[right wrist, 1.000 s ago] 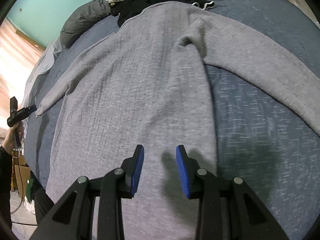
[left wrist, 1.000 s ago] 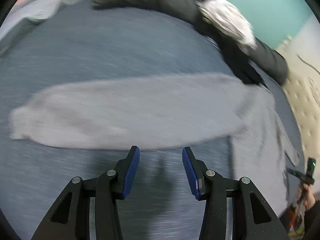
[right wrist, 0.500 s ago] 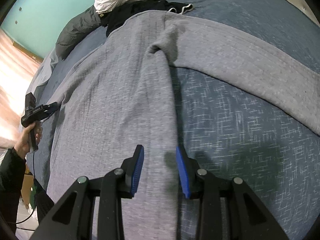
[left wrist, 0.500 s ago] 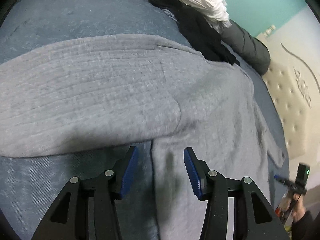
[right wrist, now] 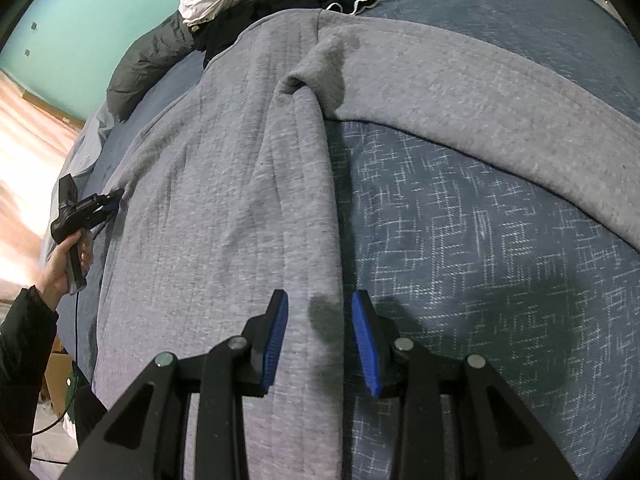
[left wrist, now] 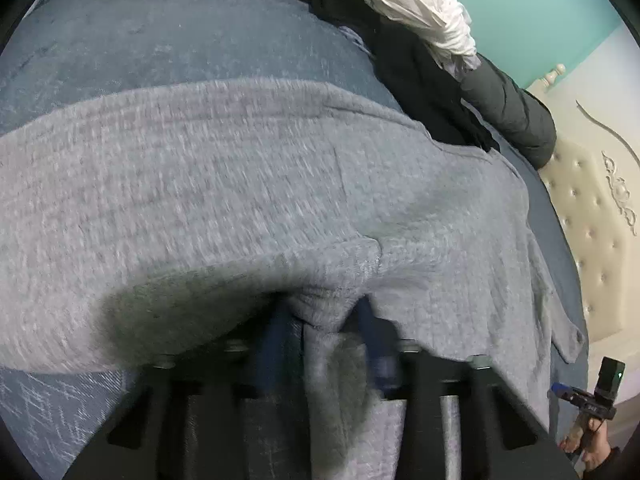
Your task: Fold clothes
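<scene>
A grey sweater [left wrist: 240, 184] lies spread on the blue bed cover [right wrist: 480, 240]. In the left wrist view its sleeve runs off to the left. My left gripper [left wrist: 326, 336] is low on the sweater where sleeve meets body. Its jaws are closing, with a bunched fold of grey fabric pinched between the blue pads. In the right wrist view it shows small at the sweater's left edge [right wrist: 114, 196], held in a hand. My right gripper [right wrist: 320, 320] stands open over the sweater's right side edge [right wrist: 332, 240]. One pad is above the fabric and the other above the cover.
A pile of dark and white clothes [left wrist: 420, 28] lies along the bed's far side. A cream padded headboard [left wrist: 592, 216] stands to the right. A wooden floor [right wrist: 28, 152] and a teal wall [right wrist: 88, 20] lie beyond the bed's left edge.
My left gripper moved along the sleeve to the body, sank onto the fabric and closed on a fold. My right gripper drifted slightly right to the sweater's side edge, its jaws unchanged.
</scene>
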`<state>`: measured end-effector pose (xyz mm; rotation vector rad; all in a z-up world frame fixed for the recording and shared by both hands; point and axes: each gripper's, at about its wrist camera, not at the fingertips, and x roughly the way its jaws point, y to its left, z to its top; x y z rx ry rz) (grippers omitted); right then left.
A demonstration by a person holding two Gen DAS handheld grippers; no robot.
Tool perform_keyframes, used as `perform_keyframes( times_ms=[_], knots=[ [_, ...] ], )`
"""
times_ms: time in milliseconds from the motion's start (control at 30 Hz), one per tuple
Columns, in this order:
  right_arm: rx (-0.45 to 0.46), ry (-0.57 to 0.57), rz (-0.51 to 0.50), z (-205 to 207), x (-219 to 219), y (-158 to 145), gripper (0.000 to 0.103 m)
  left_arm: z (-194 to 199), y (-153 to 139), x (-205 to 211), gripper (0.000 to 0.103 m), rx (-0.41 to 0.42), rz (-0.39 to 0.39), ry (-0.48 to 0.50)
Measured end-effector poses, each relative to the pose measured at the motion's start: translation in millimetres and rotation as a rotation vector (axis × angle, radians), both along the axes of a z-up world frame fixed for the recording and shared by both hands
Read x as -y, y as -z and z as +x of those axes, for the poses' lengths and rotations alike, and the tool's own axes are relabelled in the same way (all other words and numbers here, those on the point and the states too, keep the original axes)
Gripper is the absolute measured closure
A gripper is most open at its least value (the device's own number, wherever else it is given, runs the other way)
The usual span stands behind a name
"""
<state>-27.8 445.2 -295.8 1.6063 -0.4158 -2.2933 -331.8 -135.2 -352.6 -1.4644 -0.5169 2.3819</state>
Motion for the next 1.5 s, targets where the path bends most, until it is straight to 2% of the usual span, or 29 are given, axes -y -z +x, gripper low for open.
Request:
perform_keyframes(
  times_ms=[33, 100, 233, 300, 400, 533, 567, 667, 700, 733, 800, 1033, 1233, 1500],
  knots=[
    [-0.001, -0.002, -0.001, -0.2, 0.4, -0.2, 0.070, -1.2, -1.3, 2.1, 0.093, -0.004, 0.004, -0.004],
    [0.000, -0.004, -0.002, -0.8, 1.4, 0.1, 0.070, -3.1, -6.4, 6.0, 0.096, -0.018, 0.014, -0.001],
    [0.004, 0.000, 0.001, -1.8, 2.2, 2.2, 0.070, -4.9, -18.8, 11.7, 0.097, -0.050, -0.014, 0.000],
    [0.008, 0.002, 0.000, -2.1, 2.0, 3.4, 0.070, -5.9, -18.1, 14.4, 0.097, -0.041, -0.039, 0.001],
    [0.012, -0.002, -0.003, -0.1, 1.8, 3.7, 0.070, -4.6, -14.1, 7.5, 0.095, -0.028, -0.118, 0.038],
    [0.024, -0.015, -0.010, 4.2, 2.2, 3.3, 0.070, 3.8, -17.9, 4.1, 0.088, -0.024, -0.111, 0.046],
    [0.025, -0.016, -0.010, 5.8, 1.6, 2.5, 0.070, 7.5, -19.4, 3.4, 0.082, -0.021, -0.115, 0.054],
    [0.039, -0.018, -0.023, 12.7, -1.6, 2.3, 0.070, 25.7, -23.9, 6.7, 0.064, 0.006, -0.100, 0.097],
    [0.045, -0.017, -0.030, 15.3, -3.0, 2.7, 0.069, 32.7, -24.8, 8.5, 0.064, 0.015, -0.098, 0.110],
    [0.052, -0.016, -0.034, 17.8, -3.7, 3.3, 0.062, 40.1, -25.4, 9.5, 0.064, 0.024, -0.102, 0.126],
    [0.066, -0.022, -0.043, 24.3, -4.2, 3.9, 0.055, 60.0, -24.8, 10.9, 0.064, 0.046, -0.109, 0.159],
    [0.100, -0.071, -0.046, 52.9, -2.4, -2.3, 0.055, 141.6, -22.0, 16.3, 0.063, 0.159, -0.080, 0.245],
    [0.146, -0.108, -0.032, 77.6, 0.7, 0.4, 0.055, 204.9, -12.9, 20.8, 0.058, 0.251, -0.050, 0.270],
    [0.210, -0.128, -0.031, 104.6, -1.7, 14.5, 0.055, 247.2, 2.3, 19.3, 0.058, 0.312, -0.007, 0.260]
  ],
)
